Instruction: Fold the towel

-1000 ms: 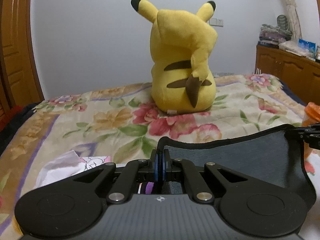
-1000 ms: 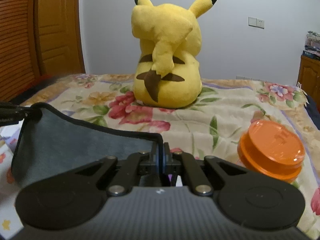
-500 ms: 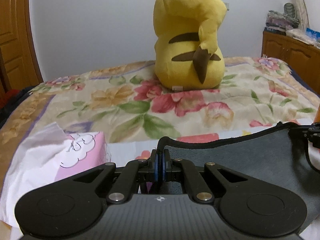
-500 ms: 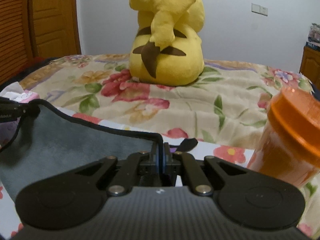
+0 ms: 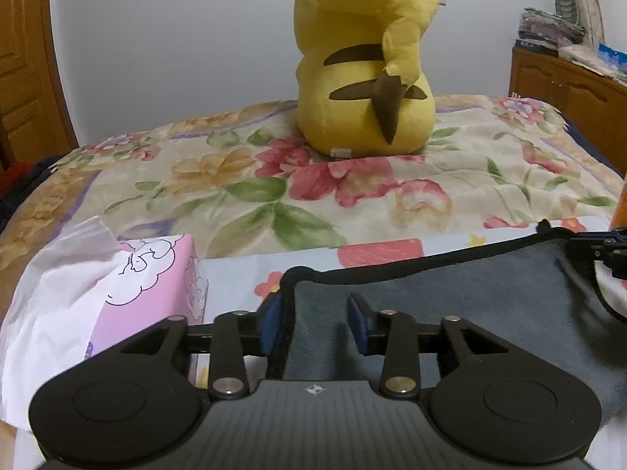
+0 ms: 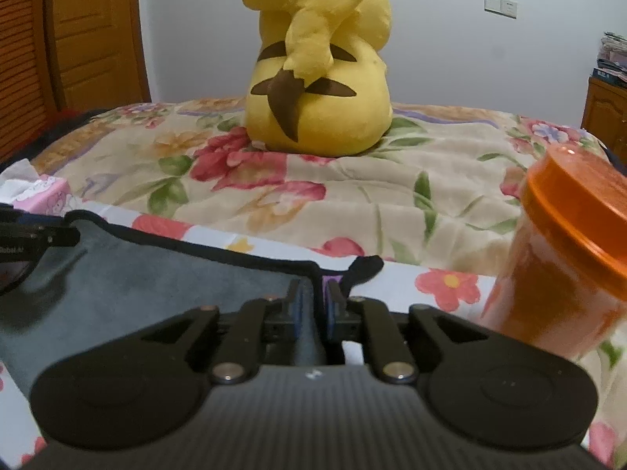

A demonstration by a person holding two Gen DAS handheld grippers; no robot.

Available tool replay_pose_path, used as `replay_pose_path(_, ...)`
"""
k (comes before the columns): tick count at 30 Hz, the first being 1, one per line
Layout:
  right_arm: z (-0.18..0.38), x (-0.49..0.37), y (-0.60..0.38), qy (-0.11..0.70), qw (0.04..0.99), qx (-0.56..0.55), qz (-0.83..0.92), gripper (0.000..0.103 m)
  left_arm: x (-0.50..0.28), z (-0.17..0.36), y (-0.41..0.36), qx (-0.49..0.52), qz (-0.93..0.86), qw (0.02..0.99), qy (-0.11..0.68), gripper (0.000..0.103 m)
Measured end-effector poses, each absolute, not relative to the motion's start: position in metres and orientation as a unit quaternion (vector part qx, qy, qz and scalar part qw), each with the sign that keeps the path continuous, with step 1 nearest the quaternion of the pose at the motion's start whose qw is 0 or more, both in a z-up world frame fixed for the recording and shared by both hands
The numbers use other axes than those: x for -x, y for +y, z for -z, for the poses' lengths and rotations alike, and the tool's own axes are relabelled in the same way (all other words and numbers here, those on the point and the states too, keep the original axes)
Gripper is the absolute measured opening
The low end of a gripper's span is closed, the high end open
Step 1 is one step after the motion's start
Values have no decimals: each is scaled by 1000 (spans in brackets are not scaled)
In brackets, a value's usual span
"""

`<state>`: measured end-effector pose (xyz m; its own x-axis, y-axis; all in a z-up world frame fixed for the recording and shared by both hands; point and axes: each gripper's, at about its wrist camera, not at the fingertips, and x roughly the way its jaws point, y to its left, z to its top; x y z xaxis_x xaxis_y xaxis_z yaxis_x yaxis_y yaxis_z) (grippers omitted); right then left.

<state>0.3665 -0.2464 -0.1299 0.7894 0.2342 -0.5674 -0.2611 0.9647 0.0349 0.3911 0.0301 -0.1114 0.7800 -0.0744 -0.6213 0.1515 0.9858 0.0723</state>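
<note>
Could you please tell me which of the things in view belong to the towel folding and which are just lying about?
Part of the job:
grey towel
left gripper, open
right gripper, open

Just lying about:
Pikachu plush
pink tissue box
orange jar
floral bedspread

A bed [image 5: 219, 180] covered with a beige quilt [image 6: 392, 192] with red flowers and green leaves carries everything. On the quilt, toward the wall, sits a yellow plush toy [image 5: 364, 70] with brown stripes. Nearer lies a white flowered sheet [image 5: 376, 250]. On it are a dark grey towel [image 5: 470, 293] with black edging, a pink tissue box [image 5: 149, 286] at the left, and an orange jar [image 6: 568, 258] at the right.
</note>
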Motion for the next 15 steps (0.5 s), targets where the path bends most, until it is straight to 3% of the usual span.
replay_pose_path(15, 86, -326, -256, 294, 947, 6, -129, 15, -340, 67, 16, -65, 74, 943, 319, 49)
